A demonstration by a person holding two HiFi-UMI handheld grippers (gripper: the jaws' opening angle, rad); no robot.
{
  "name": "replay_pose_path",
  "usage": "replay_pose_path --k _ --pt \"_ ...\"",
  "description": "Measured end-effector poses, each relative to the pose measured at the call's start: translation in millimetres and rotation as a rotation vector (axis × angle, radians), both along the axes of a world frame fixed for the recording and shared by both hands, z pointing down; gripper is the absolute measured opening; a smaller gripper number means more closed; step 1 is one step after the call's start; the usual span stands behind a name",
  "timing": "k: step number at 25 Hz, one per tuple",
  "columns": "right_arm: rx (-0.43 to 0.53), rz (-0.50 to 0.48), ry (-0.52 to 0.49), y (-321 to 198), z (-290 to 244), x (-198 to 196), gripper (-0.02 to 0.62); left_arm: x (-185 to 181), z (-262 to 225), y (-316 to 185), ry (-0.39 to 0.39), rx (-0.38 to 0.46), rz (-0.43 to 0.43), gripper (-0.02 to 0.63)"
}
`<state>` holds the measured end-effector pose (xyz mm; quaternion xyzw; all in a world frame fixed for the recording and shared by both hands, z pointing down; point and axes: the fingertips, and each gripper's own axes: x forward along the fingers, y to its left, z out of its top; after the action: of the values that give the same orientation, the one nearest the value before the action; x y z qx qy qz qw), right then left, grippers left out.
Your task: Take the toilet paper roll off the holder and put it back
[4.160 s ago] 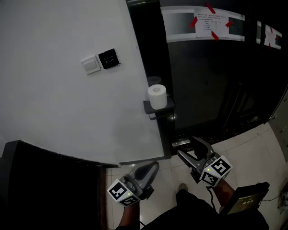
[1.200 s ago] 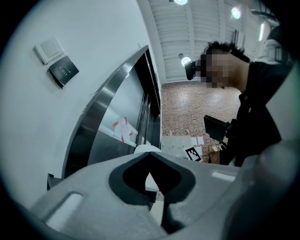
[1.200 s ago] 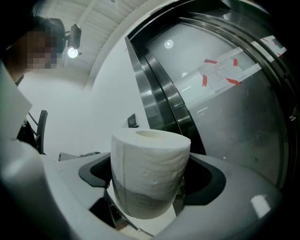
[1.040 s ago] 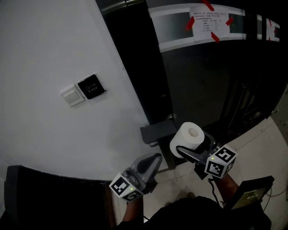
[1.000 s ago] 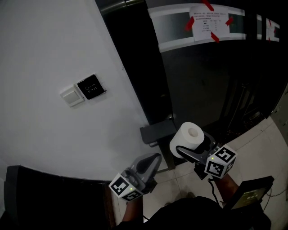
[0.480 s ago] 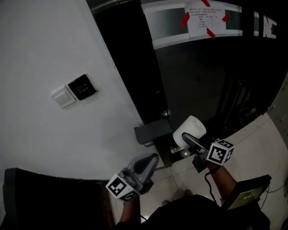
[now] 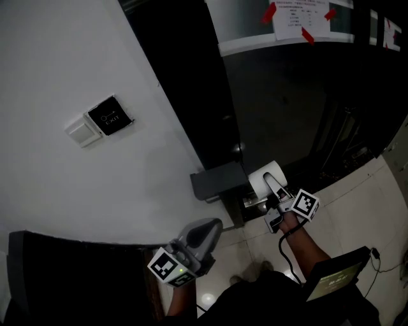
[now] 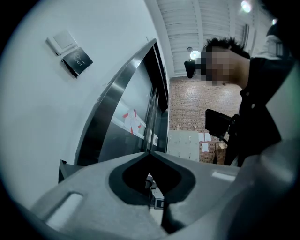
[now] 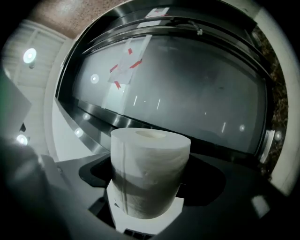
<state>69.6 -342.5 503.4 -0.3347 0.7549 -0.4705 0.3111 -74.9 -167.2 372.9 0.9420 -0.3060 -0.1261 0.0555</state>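
Observation:
The white toilet paper roll [image 7: 258, 179] [image 9: 150, 173] stands upright between the jaws of my right gripper [image 7: 268, 183], which is shut on it. It hangs just to the right of the dark holder shelf [image 7: 217, 181] on the wall corner, at about the shelf's height; the shelf carries nothing. My left gripper [image 7: 205, 232] is lower and left of the shelf, near the white wall, shut with nothing in it. In the left gripper view the fingertips [image 8: 149, 153] meet.
A white switch and a black panel [image 7: 109, 115] sit on the white wall. Behind the roll is a black glass door with a notice taped in red [image 7: 299, 14]. A dark tablet-like device [image 7: 335, 280] hangs at lower right, above pale floor tiles [image 7: 376, 197].
The roll stood on the holder 4.2 s ago; now the right gripper holds it. Over the last second it has sunk away from the head camera, closer beside the shelf. The left gripper barely moved.

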Motion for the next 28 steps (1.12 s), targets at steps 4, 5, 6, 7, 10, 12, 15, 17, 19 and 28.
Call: replay_pose_path --k 4,5,6,7,10,12,15,17,19,28 --pt "-0.048 0.003 -0.063 -8 18 -11 0.451 -3 8 -2 0.000 -0.021 -0.017 0.000" --pt "-0.060 -0.001 -0.064 -9 22 -15 0.451 -4 11 -2 -0.004 -0.023 -0.020 0.000" --pt "-0.073 -0.005 -0.066 -9 26 -18 0.451 -4 11 -3 -0.003 -0.023 -0.021 0.000" --pt "-0.087 -0.006 -0.071 -10 29 -22 0.451 -3 10 -4 0.005 -0.023 -0.020 0.000" --pt "-0.116 -0.008 -0.101 -13 34 -31 0.451 -1 4 -6 0.051 -0.033 -0.008 0.000" --pt "-0.119 -0.018 -0.112 -15 32 -38 0.451 -3 11 -7 0.026 -0.034 -0.013 0.000" --pt "-0.119 -0.036 -0.126 -13 29 -48 0.451 -2 13 -7 0.012 -0.032 -0.017 0.000" --pt "-0.134 -0.037 -0.149 -9 31 -54 0.451 -3 14 -7 0.012 -0.034 -0.015 0.000" --pt "-0.152 -0.021 -0.192 -7 33 -56 0.451 -5 15 -6 0.007 -0.033 -0.016 0.000" --pt "-0.151 -0.034 -0.207 10 44 -75 0.451 -13 16 -1 0.000 -0.044 -0.018 0.000"
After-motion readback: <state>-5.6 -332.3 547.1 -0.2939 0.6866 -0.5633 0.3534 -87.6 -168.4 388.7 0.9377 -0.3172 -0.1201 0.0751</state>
